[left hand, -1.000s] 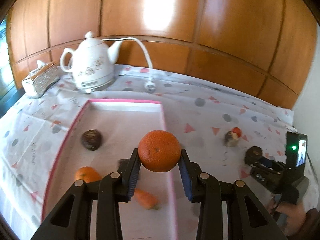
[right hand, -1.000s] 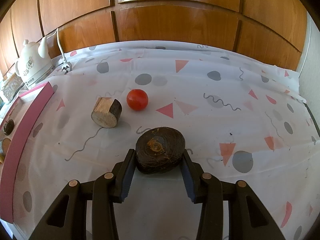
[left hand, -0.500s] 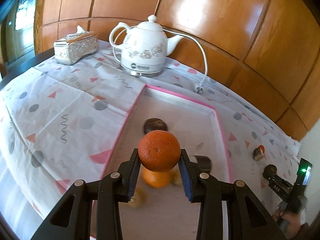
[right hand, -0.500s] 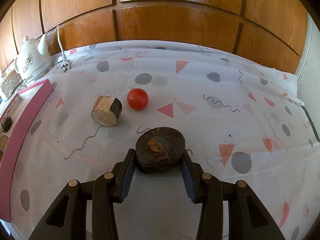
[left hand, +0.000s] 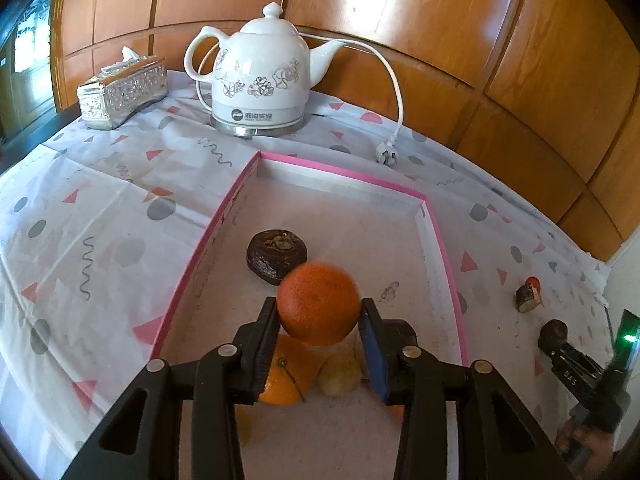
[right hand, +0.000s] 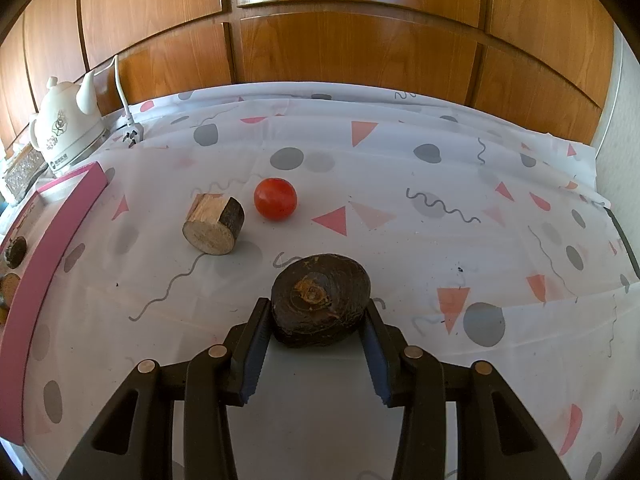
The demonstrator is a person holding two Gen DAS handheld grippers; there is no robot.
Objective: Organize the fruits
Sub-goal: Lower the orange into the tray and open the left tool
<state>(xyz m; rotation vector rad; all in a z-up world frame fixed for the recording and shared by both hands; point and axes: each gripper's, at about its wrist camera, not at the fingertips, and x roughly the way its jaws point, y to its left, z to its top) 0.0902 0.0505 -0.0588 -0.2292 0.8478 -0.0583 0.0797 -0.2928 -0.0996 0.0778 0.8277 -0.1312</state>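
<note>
My left gripper (left hand: 319, 322) is shut on an orange (left hand: 318, 303) and holds it above the pink-rimmed tray (left hand: 442, 248). In the tray lie a dark brown fruit (left hand: 277, 255), a second orange (left hand: 285, 376) and a small yellowish fruit (left hand: 340, 374) under the fingers. My right gripper (right hand: 316, 320) is shut on a dark brown fruit (right hand: 320, 299) over the tablecloth. A red tomato (right hand: 275, 199) and a wood stump piece (right hand: 213, 225) lie ahead of it. The right gripper also shows in the left wrist view (left hand: 560, 340).
A white electric kettle (left hand: 260, 76) with its cord and plug (left hand: 387, 155) stands behind the tray. A silver tissue box (left hand: 122, 94) sits at the far left. Wood panelling closes the back. The tray's pink wall (right hand: 52, 216) lies left of the right gripper.
The left gripper has swung left and come down nearer the tray with the orange, which looks blurred now. The right gripper holds its dark fruit almost still.
</note>
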